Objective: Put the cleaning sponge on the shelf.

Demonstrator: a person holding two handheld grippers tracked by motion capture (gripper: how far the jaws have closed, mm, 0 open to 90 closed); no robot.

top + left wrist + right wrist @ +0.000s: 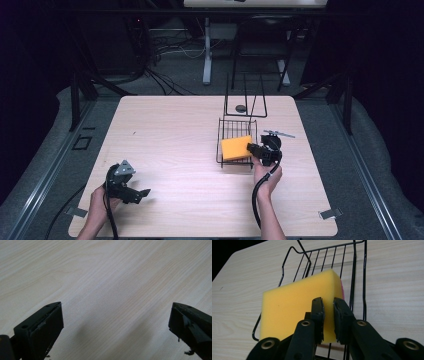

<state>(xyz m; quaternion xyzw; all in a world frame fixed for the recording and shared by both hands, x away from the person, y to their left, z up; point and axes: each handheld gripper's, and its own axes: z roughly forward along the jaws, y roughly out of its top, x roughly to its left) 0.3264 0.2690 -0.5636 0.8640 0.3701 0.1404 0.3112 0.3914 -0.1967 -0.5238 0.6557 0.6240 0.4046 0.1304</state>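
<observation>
Over the wire basket (358,277), right gripper (328,305) pinches the yellow sponge's (294,305) edge.

Yellow sponge (294,307), thick rectangular block w/ a thin pink layer on its far side, sits tilted in the black wire basket (358,277), broad yellow face up, resting approx. on the basket's near half, towards the right side of the table.
</observation>
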